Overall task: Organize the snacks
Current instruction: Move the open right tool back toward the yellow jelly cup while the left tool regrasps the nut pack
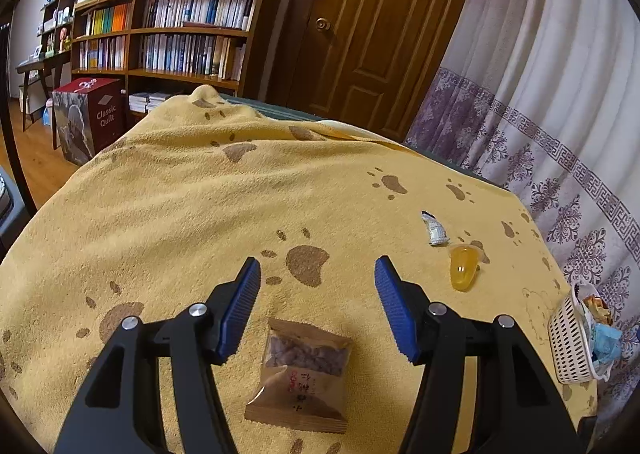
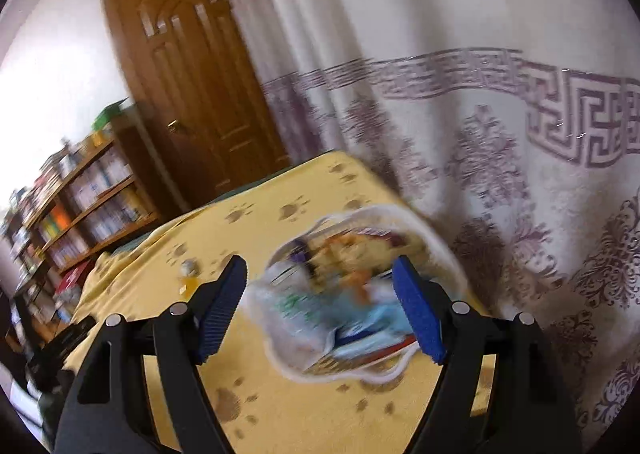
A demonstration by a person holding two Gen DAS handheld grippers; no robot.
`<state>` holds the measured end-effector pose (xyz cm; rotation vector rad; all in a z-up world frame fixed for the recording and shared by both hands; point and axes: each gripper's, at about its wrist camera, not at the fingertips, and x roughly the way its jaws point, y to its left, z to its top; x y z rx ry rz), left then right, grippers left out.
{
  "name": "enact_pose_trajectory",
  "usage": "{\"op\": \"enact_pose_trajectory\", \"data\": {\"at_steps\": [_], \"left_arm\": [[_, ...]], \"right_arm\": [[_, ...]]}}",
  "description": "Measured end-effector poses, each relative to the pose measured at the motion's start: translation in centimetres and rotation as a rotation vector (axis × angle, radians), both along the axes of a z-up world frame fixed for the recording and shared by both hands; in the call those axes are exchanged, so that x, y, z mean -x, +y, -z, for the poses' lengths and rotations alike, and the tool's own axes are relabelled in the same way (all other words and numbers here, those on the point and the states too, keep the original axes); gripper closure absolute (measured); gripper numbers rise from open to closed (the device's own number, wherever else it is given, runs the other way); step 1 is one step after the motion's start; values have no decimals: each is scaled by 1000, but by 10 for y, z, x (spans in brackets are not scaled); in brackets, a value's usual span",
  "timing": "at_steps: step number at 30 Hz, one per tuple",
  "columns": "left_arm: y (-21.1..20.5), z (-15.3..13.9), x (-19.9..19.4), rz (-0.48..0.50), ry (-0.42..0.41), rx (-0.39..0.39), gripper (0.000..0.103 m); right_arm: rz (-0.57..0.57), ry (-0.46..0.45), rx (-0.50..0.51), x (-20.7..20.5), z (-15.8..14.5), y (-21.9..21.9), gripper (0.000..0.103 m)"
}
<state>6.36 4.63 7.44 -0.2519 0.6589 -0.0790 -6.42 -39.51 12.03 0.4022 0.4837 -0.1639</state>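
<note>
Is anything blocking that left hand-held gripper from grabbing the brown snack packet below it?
Nothing visible. The left hand-held gripper is open, and the brown snack packet lies flat on the yellow blanket between its fingers. The jelly cup and silver wrapper sit off to the right.

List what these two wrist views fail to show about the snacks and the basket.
- Basket contents, right wrist view: motion blur smears the packets.
- Basket, left wrist view: its far side is cut by the lens edge.
- Brown snack packet label, left wrist view: print too small.
- Silver wrapper: too small to identify.
</note>
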Motion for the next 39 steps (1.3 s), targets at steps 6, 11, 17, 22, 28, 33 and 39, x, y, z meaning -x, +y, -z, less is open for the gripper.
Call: {"op": "enact_pose_trajectory", "data": {"at_steps": [6,11,17,22,28,33,39], "left_arm": [[1,2,-1,-1,10,-2,43],[13,2,-4,-19,23,22,42],[34,10,-13,-33,78,104,37],[33,15,-16,-1,115,102,24],[12,23,-16,49,170,-2,18],[0,34,-9,85,196,-58,18],[-6,40,1,107,202,-91,18]], "right_arm": [[-48,65,-50,-8,22,8,26],[-5,118,-138,-23,51,-19,26],[3,116,-128,-23,53,-19,28],[12,74,-30,-13,39,-1,28],[-8,5,62,2,18,24,28],[-47,-21,120,5,10,48,28],[-119,-17,160,4,13,77,28]]}}
